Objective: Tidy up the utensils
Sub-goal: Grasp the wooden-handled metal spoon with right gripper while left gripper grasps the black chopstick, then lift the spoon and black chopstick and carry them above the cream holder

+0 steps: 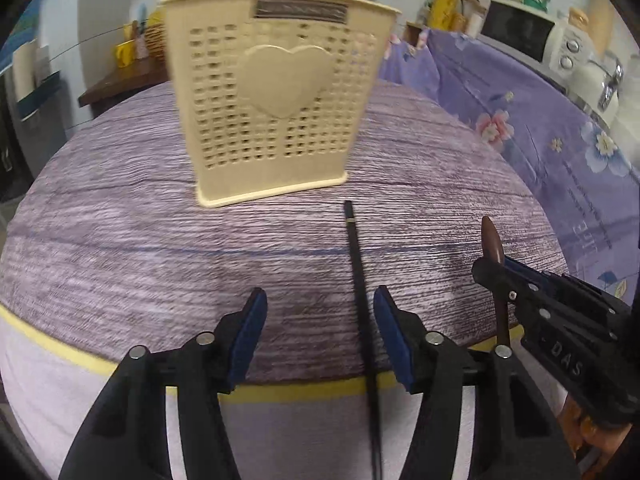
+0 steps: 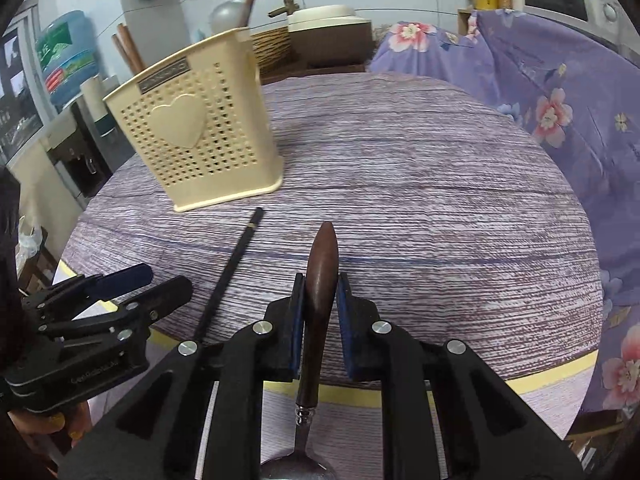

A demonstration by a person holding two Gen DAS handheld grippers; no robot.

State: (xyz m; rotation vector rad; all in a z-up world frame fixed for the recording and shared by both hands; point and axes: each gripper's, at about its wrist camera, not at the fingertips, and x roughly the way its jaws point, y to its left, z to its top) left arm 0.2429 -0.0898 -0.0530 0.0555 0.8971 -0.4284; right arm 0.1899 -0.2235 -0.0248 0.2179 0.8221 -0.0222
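Note:
A cream perforated utensil holder [image 1: 276, 92] [image 2: 200, 128] with a raised heart stands on the round table [image 1: 120, 240], with a ladle and brown handles sticking out of it. A black chopstick [image 1: 356, 264] [image 2: 236, 264] lies in front of it, its near end running past the table's edge. My left gripper [image 1: 320, 300] [image 2: 156, 280] is open around the chopstick, which sits close to the right pad [image 1: 390, 320] without being pressed. My right gripper [image 2: 321, 280] [image 1: 500, 276] is shut on the brown wooden handle of a spoon [image 2: 322, 264], held above the table's front edge; the metal bowl shows at the bottom.
A purple floral cloth [image 2: 560, 120] covers furniture along the table's right side, with a white microwave [image 1: 528, 32] behind it. A water dispenser with a blue bottle [image 2: 64, 56] stands at the left. A yellow band [image 1: 280, 394] marks the table's front edge.

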